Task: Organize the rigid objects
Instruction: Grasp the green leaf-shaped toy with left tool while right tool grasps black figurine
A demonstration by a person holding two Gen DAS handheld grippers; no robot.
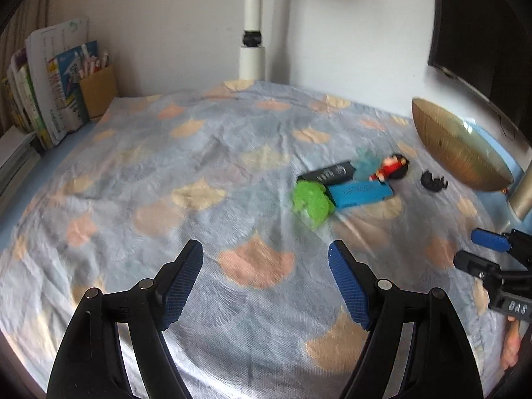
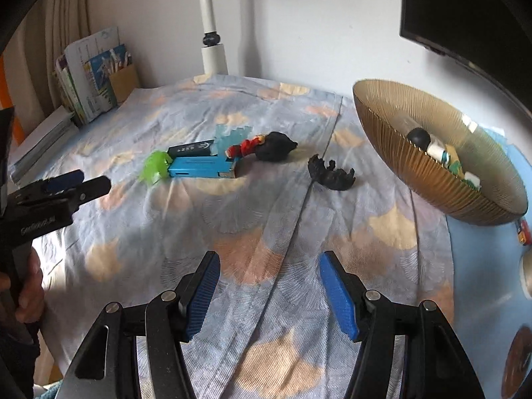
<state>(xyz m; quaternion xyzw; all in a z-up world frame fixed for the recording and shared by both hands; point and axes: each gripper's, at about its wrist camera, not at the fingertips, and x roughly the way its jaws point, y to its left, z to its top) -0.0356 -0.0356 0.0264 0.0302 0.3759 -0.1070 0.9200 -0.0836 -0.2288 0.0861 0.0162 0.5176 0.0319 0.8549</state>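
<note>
Right now I am holding both tongs wide apart and empty over the patterned cloth (image 2: 232, 219) on the worktop: left tongs (image 1: 266, 282), right tongs (image 2: 269, 294). At my right view's eleven o'clock a blue box (image 2: 199, 169), a dark box (image 2: 191, 149), a green toy (image 2: 154, 166) and a red figure (image 2: 247, 146) are lying clustered, touching. A black piece (image 2: 331, 174) is sitting alone at twelve. The gold bowl (image 2: 432, 179) is sitting at two, already holding small items.

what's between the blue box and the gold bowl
In the right wrist view, a small black claw-shaped piece lies on the cloth between the blue box and the gold bowl, apart from both. Nearer the box, a red doll rests against its end.
</note>
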